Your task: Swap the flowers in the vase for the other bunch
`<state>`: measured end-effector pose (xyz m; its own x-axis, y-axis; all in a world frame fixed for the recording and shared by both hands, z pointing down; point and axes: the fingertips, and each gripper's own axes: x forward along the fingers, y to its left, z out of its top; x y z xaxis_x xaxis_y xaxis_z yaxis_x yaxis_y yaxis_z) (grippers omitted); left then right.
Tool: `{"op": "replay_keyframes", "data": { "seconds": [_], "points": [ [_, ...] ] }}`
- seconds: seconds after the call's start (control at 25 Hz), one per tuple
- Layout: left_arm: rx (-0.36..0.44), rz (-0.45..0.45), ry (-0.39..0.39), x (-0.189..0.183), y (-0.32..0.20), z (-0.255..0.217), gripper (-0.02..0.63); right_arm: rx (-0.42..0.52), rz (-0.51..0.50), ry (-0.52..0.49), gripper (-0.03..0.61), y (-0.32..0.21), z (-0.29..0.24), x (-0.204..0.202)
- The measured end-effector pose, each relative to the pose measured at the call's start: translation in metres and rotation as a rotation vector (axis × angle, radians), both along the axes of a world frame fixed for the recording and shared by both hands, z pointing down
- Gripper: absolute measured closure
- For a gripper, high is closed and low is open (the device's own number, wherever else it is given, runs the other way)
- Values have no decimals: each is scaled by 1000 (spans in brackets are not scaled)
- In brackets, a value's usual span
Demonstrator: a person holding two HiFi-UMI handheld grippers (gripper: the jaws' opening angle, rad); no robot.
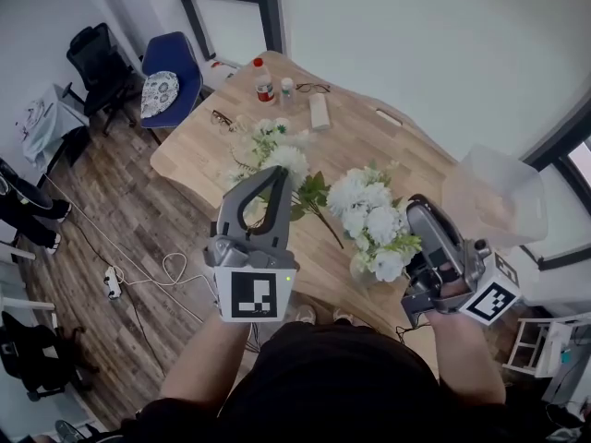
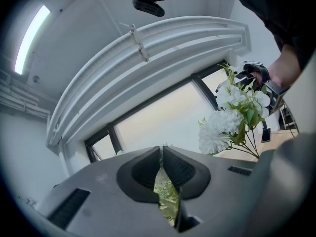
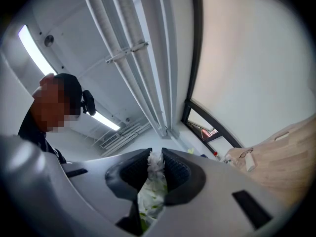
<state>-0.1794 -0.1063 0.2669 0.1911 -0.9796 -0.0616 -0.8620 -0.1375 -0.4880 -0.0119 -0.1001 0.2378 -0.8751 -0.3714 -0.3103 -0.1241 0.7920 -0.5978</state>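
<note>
One white, green-leaved bunch [image 1: 374,224] clamped in right tool [image 3: 157,158]; left tool [image 2: 162,149] clenched shut.

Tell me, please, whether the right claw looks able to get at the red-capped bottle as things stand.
Probably not: the right claw is shut on a bunch of white flowers, and the bottle stands at the far end of the table, beyond the other bunch.

The left bunch [image 1: 277,155] and right bunch [image 1: 371,218] crowd the middle of the table [image 1: 416,155] — bare wood lies open beyond, short of the bottle [image 1: 265,81] and glasses [image 1: 313,88].
</note>
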Motion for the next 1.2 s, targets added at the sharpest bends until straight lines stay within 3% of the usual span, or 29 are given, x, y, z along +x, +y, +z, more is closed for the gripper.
{"op": "replay_keyframes", "data": {
  "seconds": [0.48, 1.2],
  "points": [
    [-27, 1, -12, -3, 4, 10, 591, -67, 47, 70, 499, -9, 64, 11],
    [-85, 64, -12, 41, -8, 39, 591, -129, 109, 148, 499, -9, 112, 49]
  ]
}}
